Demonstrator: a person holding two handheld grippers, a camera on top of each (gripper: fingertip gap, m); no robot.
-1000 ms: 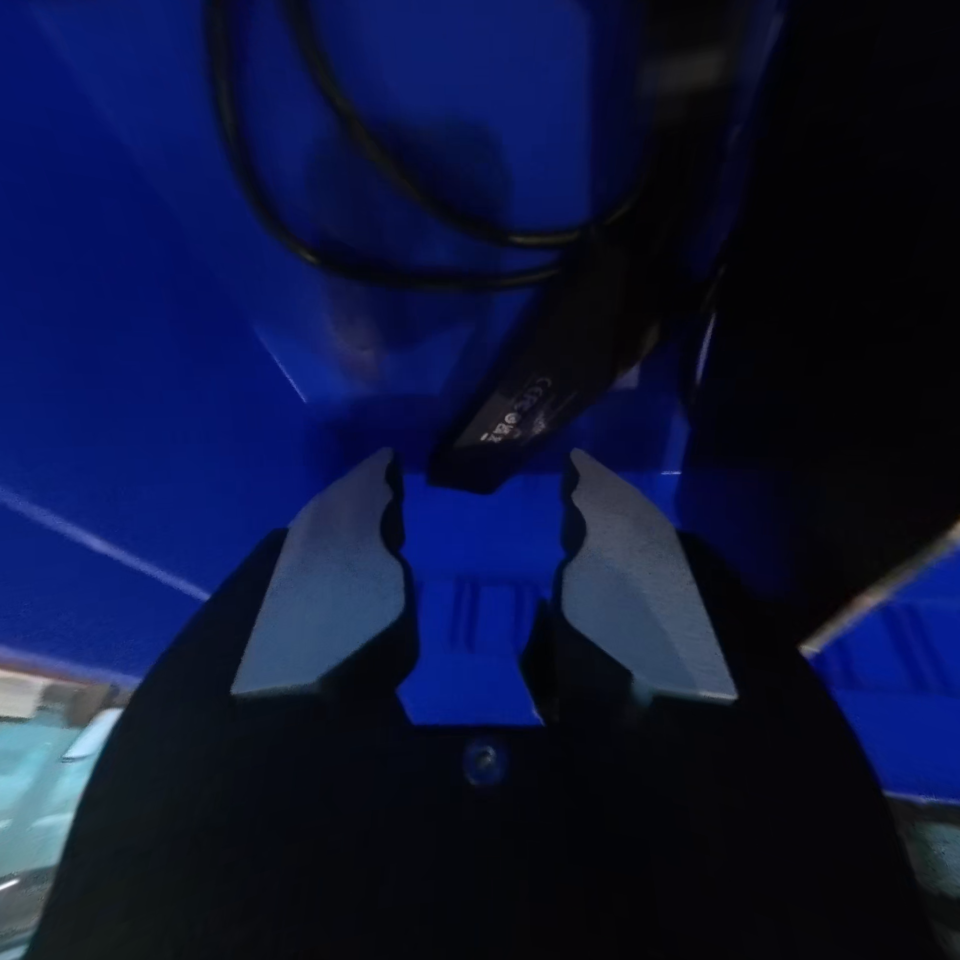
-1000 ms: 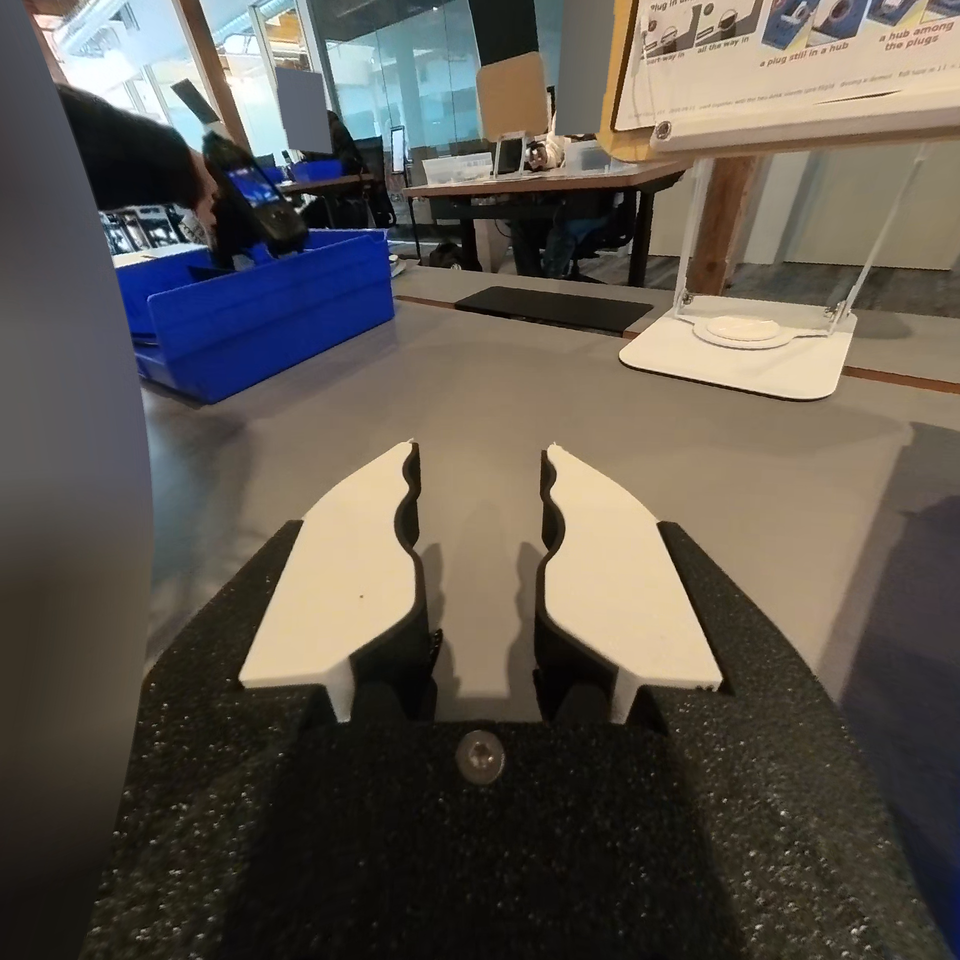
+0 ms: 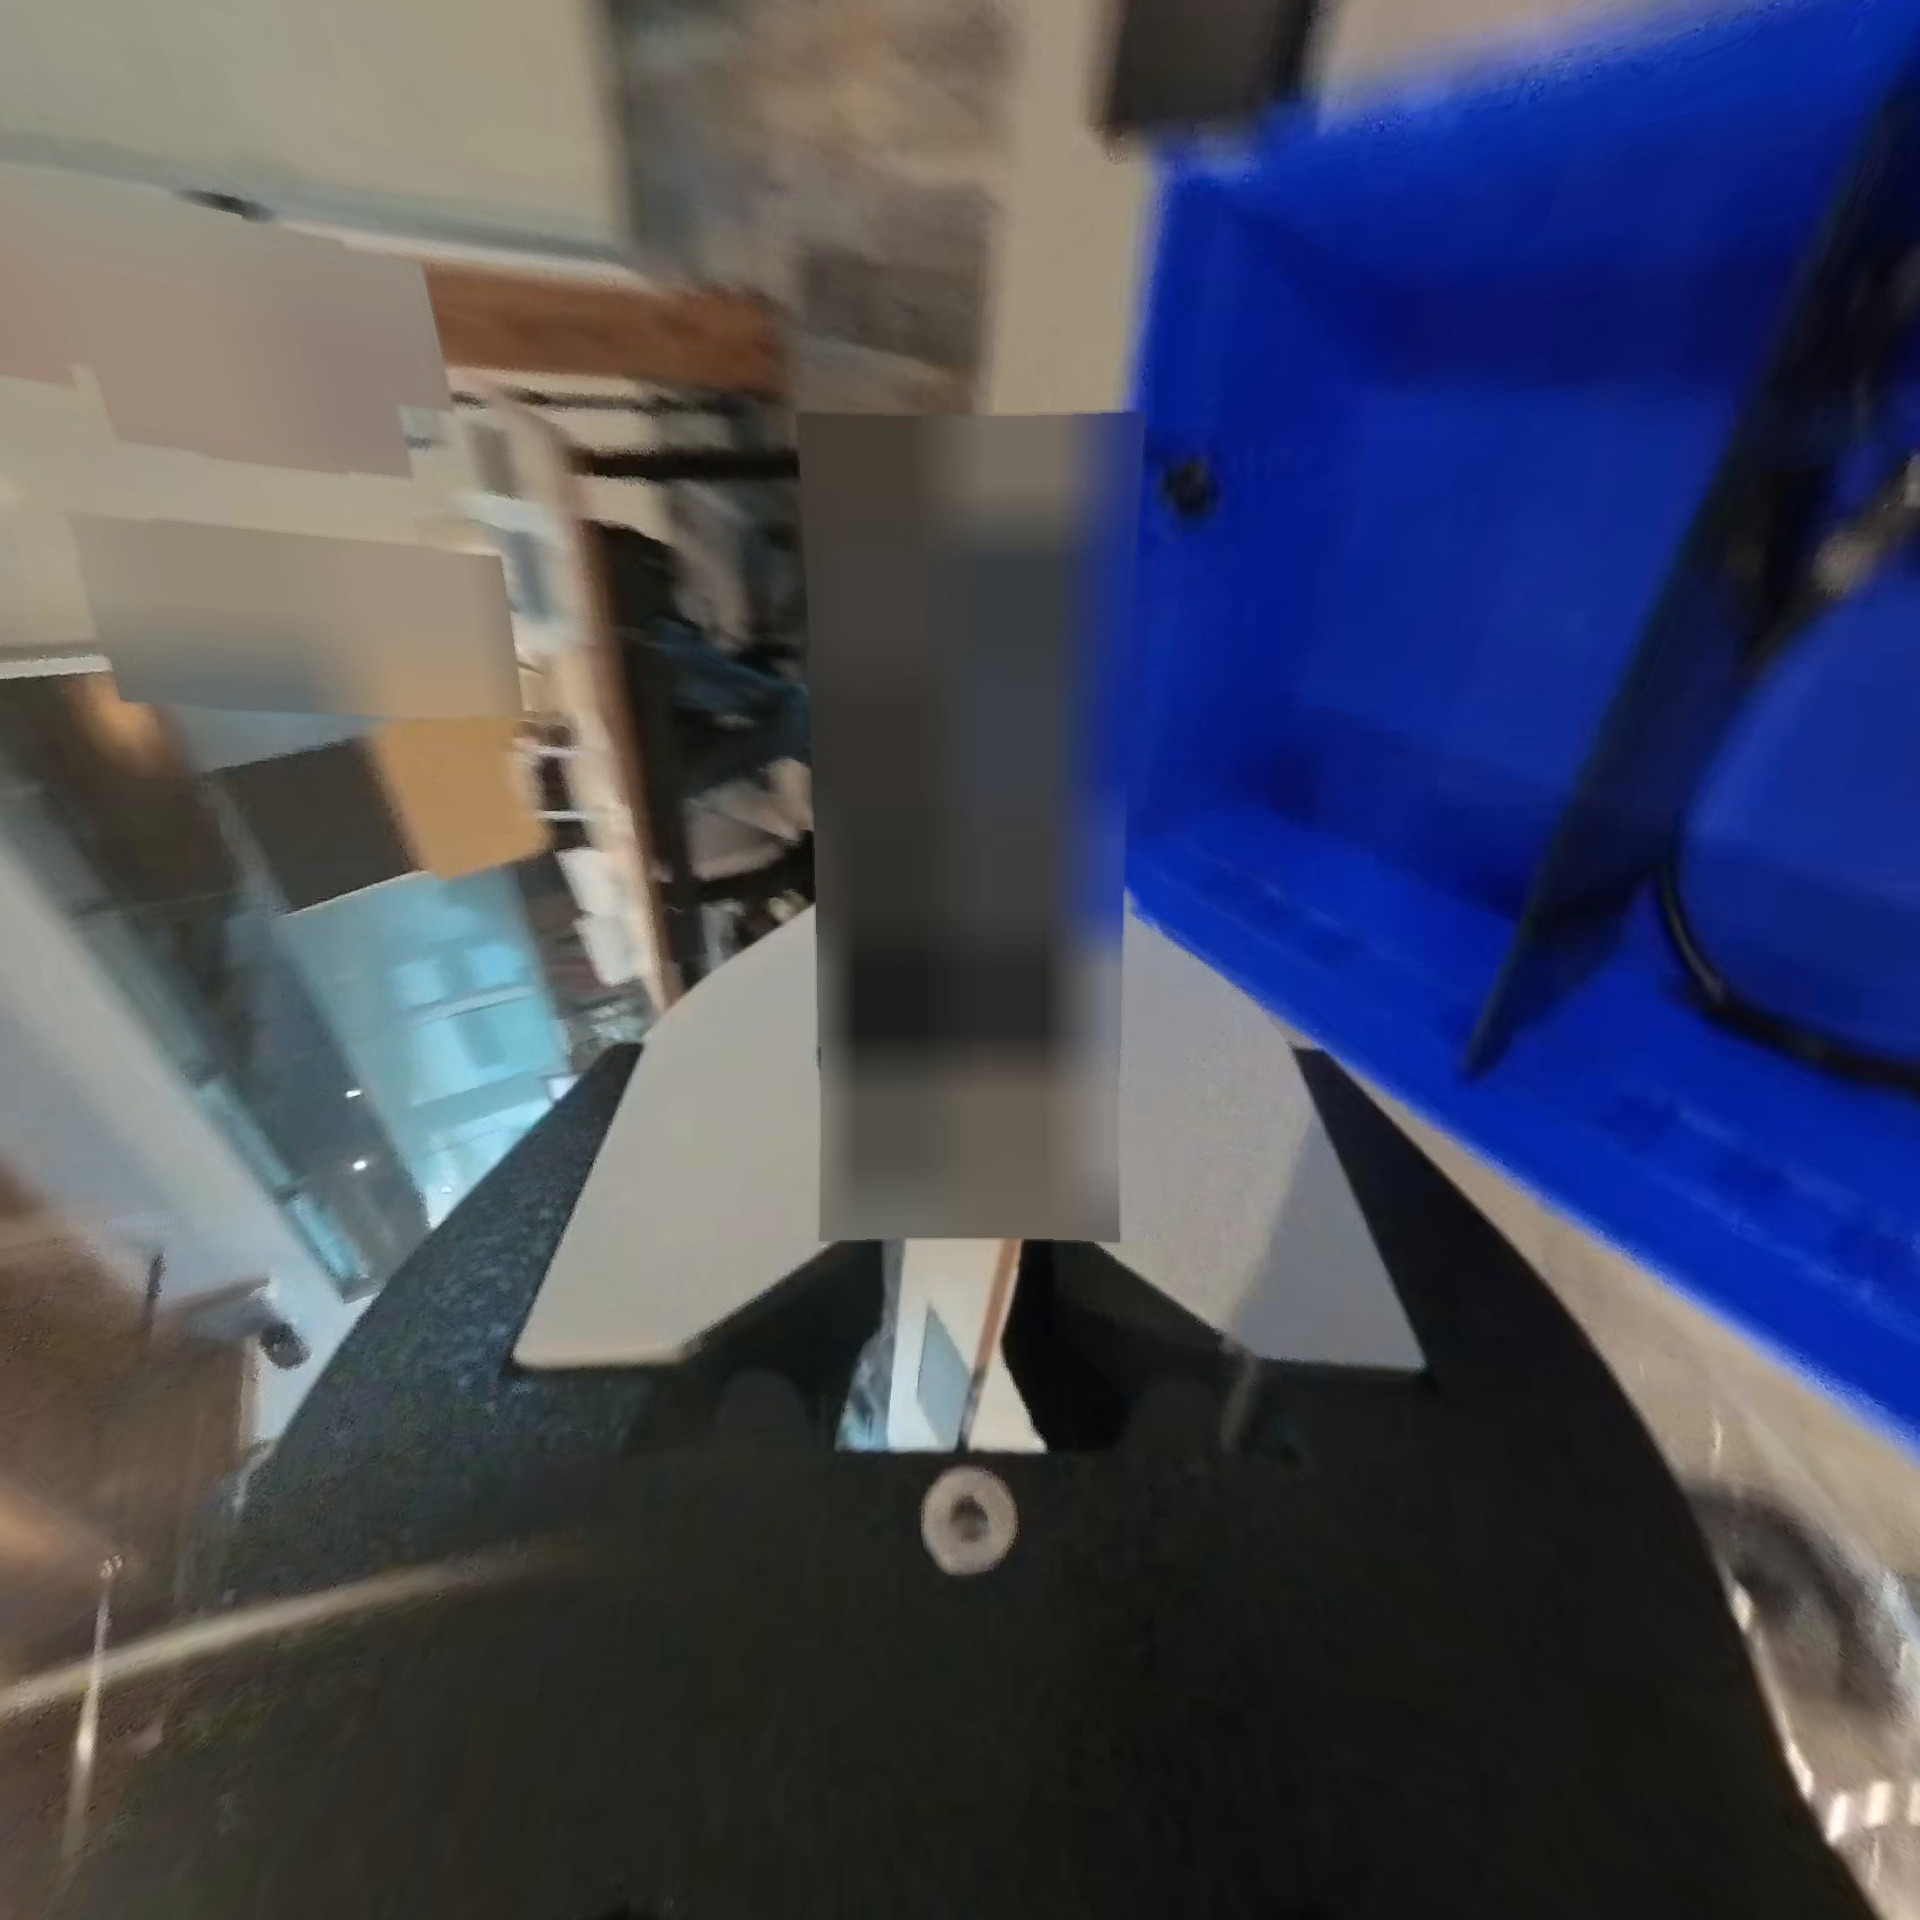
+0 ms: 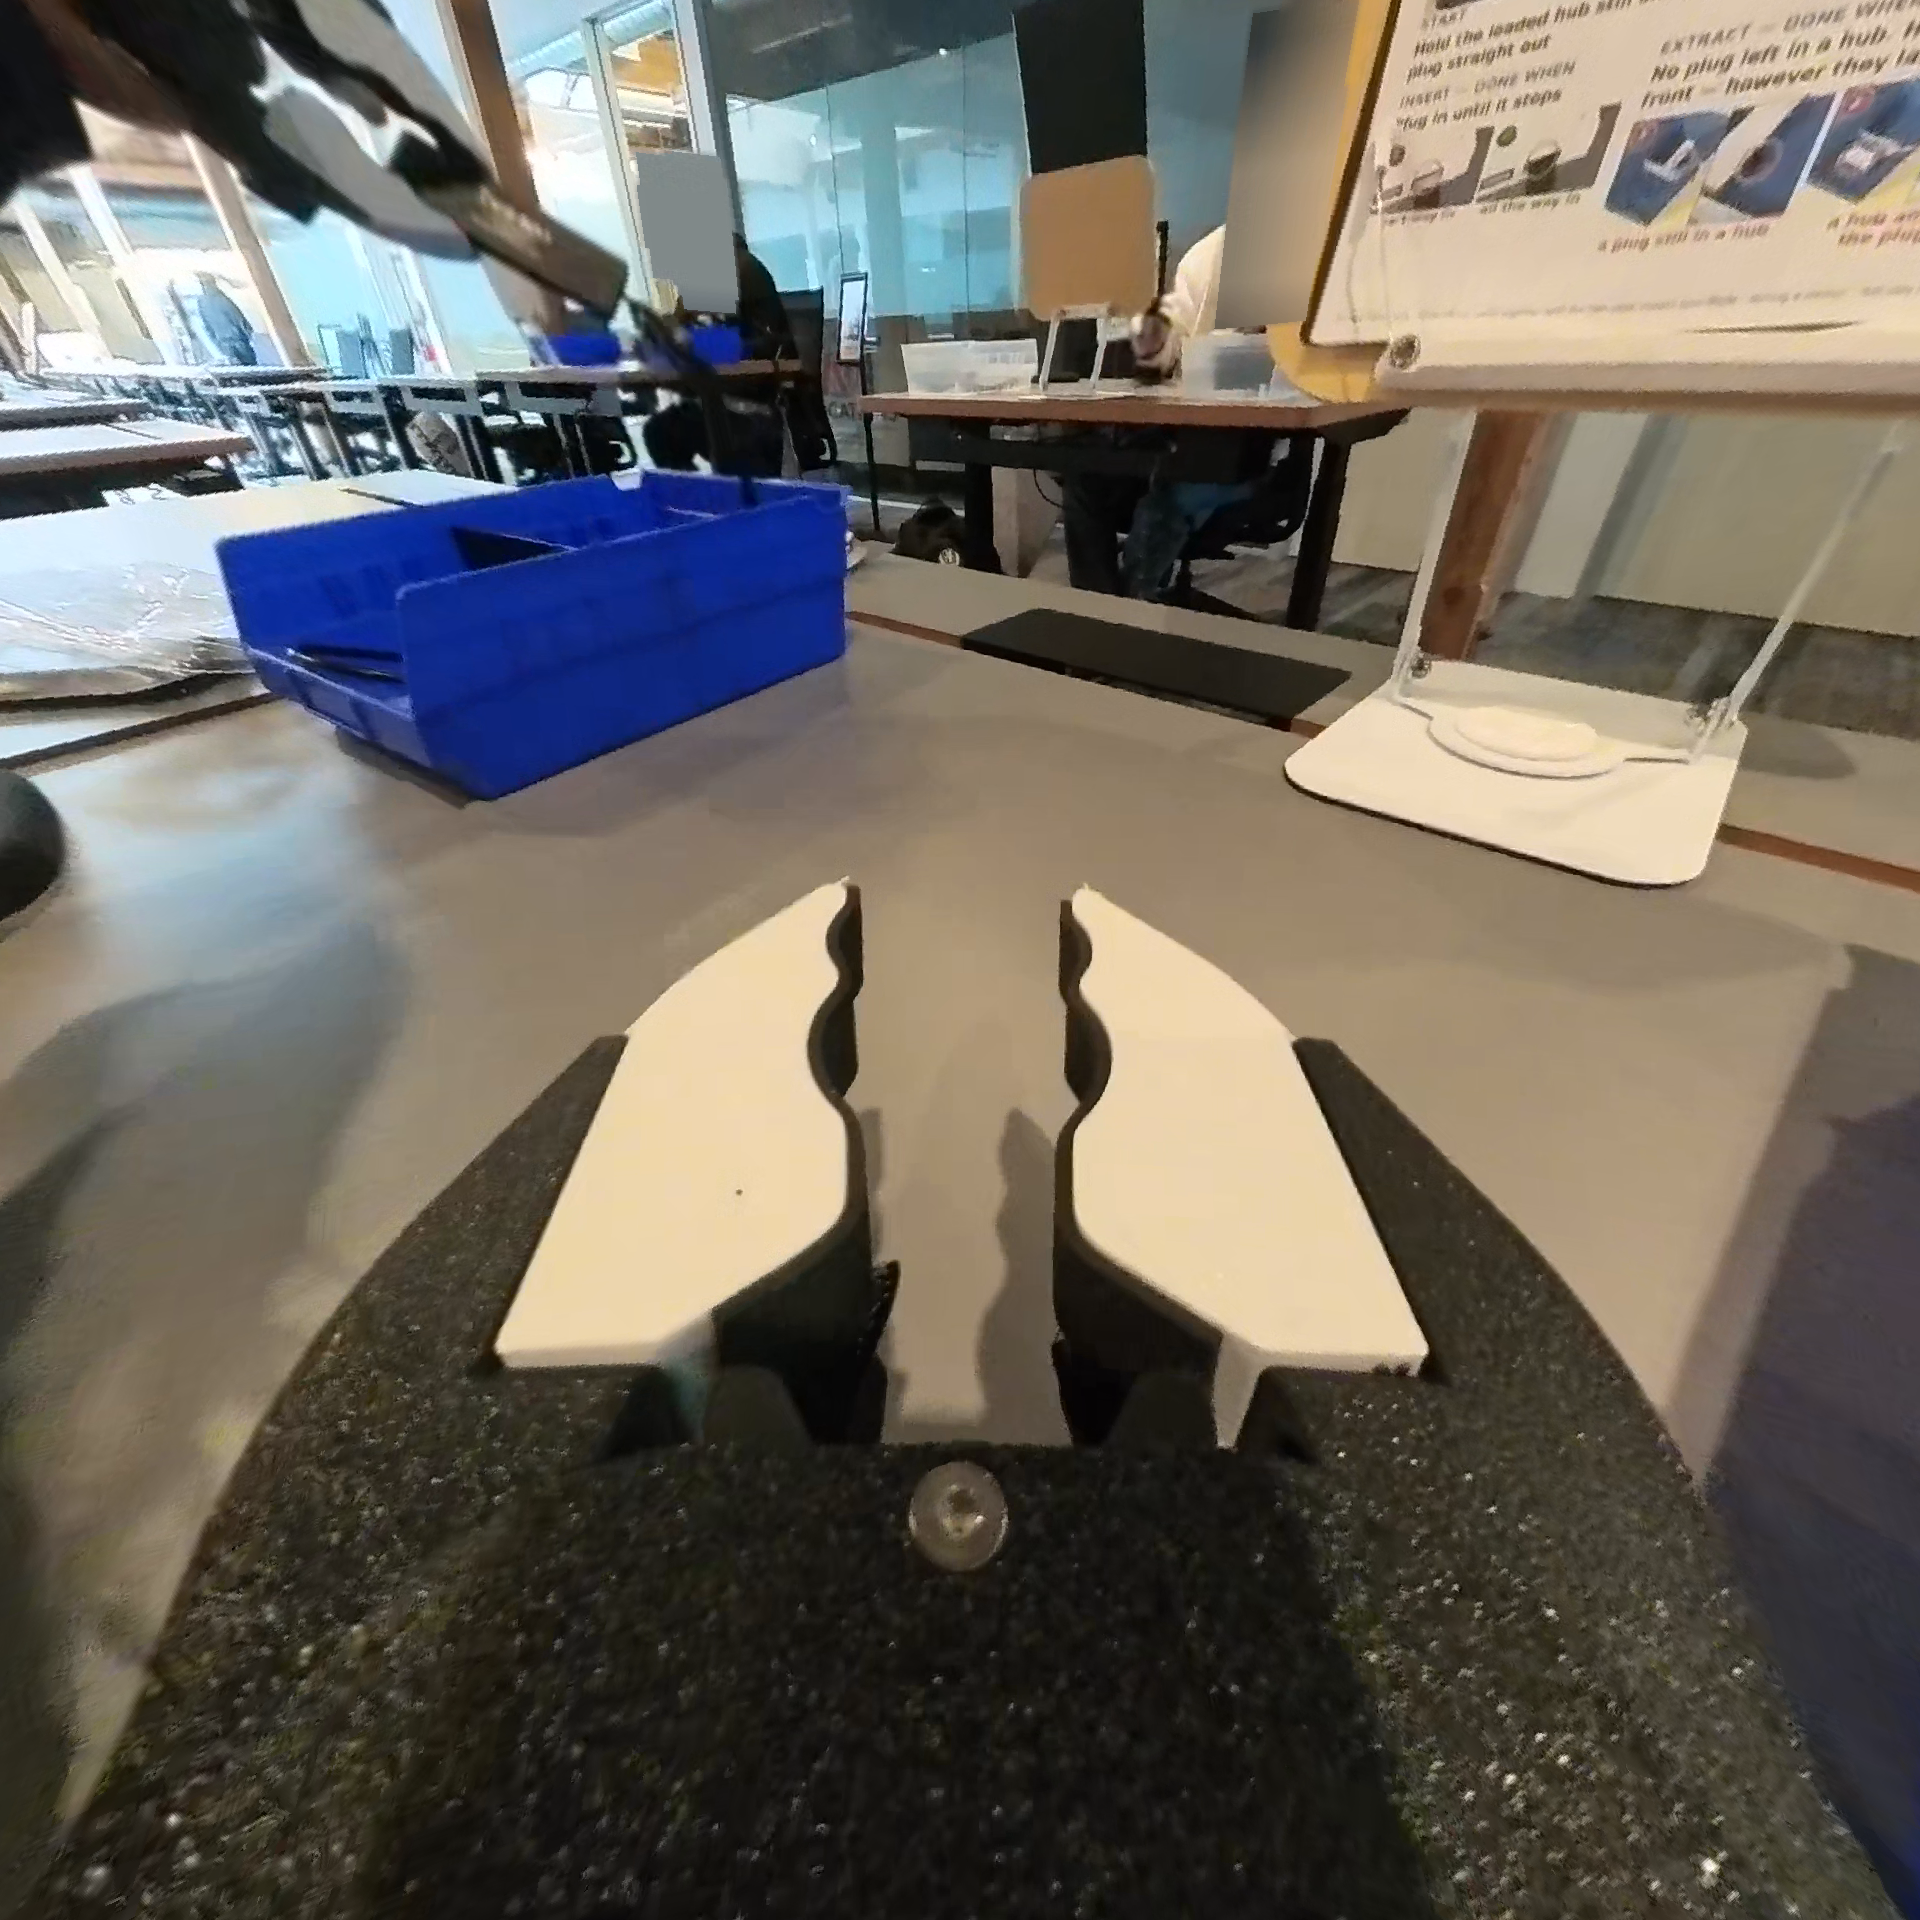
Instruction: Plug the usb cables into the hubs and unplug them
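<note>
The left gripper [image 4: 457, 223] carries a dark hub [image 4: 545, 255] above the blue bin [image 4: 540, 634], fingers clamped; right gripper [image 4: 956, 914] idles half-open over the surface [image 4: 1039, 790]; lower it gently.

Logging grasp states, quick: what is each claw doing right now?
Left claw: shut on the hub.
Right claw: open, empty.

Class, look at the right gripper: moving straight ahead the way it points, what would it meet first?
Probably nothing soon: the right gripper points over bare grey table, between the blue bin and white stand. Depth is uncertain.
</note>
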